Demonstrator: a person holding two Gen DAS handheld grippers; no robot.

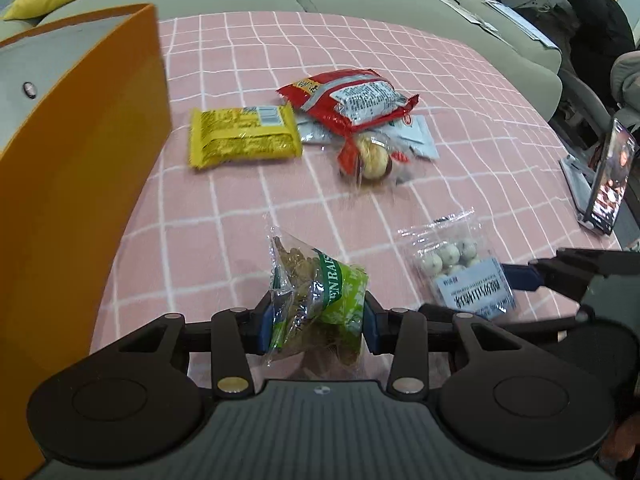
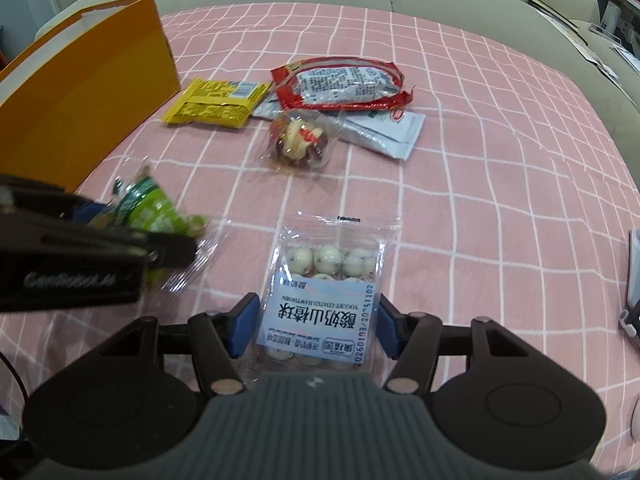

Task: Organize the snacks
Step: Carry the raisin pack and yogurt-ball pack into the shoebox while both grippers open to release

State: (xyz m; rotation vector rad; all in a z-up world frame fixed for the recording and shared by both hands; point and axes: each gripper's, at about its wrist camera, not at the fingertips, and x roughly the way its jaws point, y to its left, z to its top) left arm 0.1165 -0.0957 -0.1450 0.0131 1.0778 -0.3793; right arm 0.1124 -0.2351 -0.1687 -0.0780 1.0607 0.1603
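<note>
While the left gripper [image 1: 318, 322] clamps the raisin bag [image 1: 320, 300], the hawthorn-ball packet [image 2: 320, 300] lies lengthwise between the right gripper's [image 2: 318, 326] half-spread jaws; contact unclear.

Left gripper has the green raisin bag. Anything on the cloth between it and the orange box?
Nothing visible. The left gripper holds the green raisin bag, and the pink cloth toward the orange box lies bare. The yellow packet sits farther back, off that line.
</note>
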